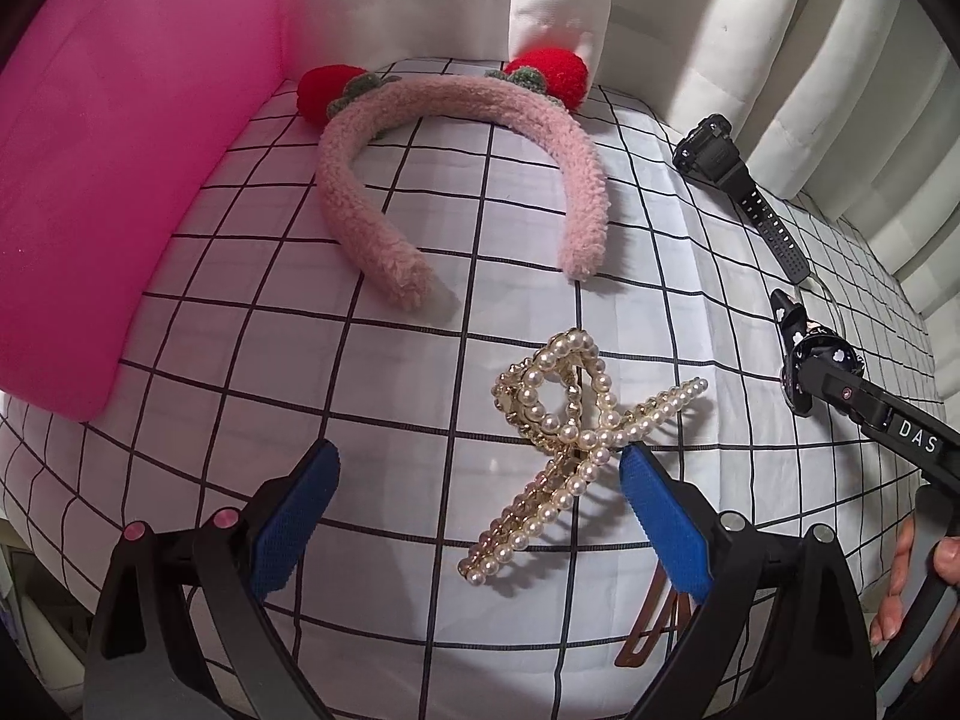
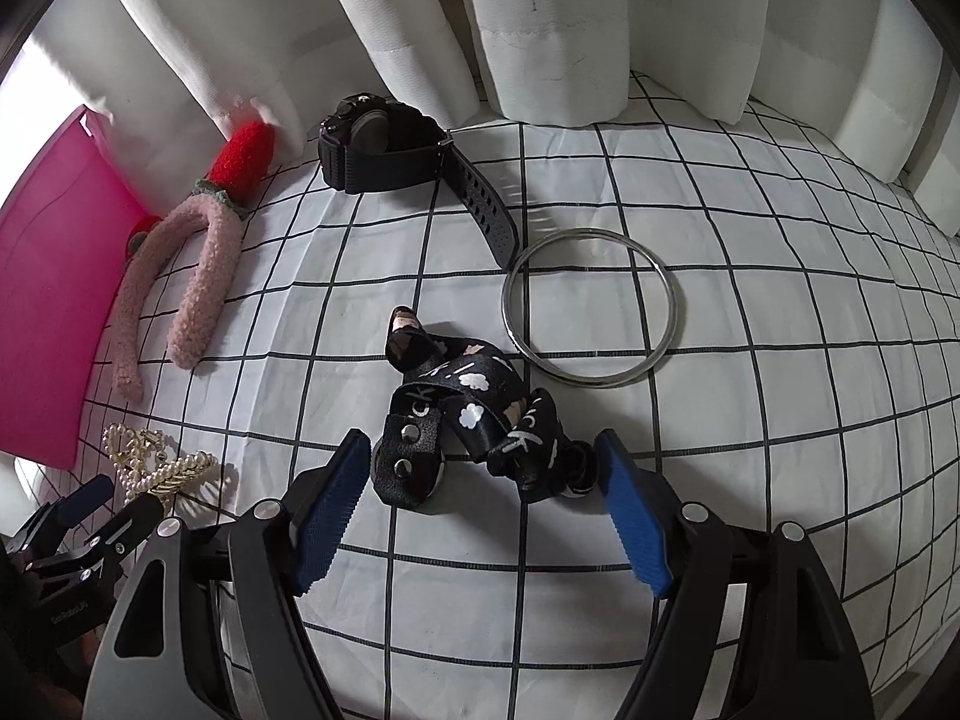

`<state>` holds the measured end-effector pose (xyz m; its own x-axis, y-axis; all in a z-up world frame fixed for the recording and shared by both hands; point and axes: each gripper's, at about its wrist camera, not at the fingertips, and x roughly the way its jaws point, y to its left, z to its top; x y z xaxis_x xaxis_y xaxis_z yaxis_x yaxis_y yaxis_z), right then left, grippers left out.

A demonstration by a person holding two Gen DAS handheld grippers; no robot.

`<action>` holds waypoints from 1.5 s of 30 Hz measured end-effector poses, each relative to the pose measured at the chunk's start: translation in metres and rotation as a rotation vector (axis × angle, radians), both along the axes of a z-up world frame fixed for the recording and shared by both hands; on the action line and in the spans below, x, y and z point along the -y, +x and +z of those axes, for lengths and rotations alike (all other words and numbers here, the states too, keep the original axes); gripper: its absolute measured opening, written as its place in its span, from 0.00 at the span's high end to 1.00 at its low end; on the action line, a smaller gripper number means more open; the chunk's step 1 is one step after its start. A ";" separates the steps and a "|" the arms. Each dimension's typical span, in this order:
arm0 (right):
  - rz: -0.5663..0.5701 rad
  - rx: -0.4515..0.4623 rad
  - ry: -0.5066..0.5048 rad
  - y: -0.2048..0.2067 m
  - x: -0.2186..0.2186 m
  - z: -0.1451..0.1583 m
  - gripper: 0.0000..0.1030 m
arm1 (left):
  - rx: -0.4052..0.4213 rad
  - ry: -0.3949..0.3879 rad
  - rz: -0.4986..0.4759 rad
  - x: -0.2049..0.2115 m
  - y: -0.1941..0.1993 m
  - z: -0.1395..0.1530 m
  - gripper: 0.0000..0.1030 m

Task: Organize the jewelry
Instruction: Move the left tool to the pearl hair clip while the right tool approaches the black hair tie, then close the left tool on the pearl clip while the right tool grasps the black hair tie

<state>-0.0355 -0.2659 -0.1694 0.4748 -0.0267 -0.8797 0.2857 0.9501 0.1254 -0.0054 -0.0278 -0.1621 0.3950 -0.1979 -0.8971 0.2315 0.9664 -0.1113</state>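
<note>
Now: left claw (image 1: 474, 474) agape, pearl clip (image 1: 570, 456) | right claw (image 2: 480, 480) agape, black strap (image 2: 474, 420)

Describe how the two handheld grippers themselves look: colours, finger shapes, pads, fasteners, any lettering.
Both share one build. The left gripper has black, tapering plastic fingers with ribbed blue pads inside and round pivot pins, two of them pinkish. The right gripper matches, with silver pins and blue pads. In the left view its black body carries white letters "DAS" and a small red dot. The person's bare fingers grip its grey handle.
</note>
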 end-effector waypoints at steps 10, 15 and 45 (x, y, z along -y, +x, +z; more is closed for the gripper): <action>0.000 -0.005 -0.093 0.013 -0.013 -0.004 0.29 | 0.035 0.052 0.006 0.017 0.002 -0.007 0.10; 0.013 0.004 -0.155 0.020 -0.026 -0.009 0.29 | 0.066 0.113 0.011 0.025 -0.001 -0.010 0.09; 0.132 0.163 -0.050 -0.014 -0.036 0.049 0.73 | 0.112 -0.002 -0.006 -0.003 -0.009 0.044 0.55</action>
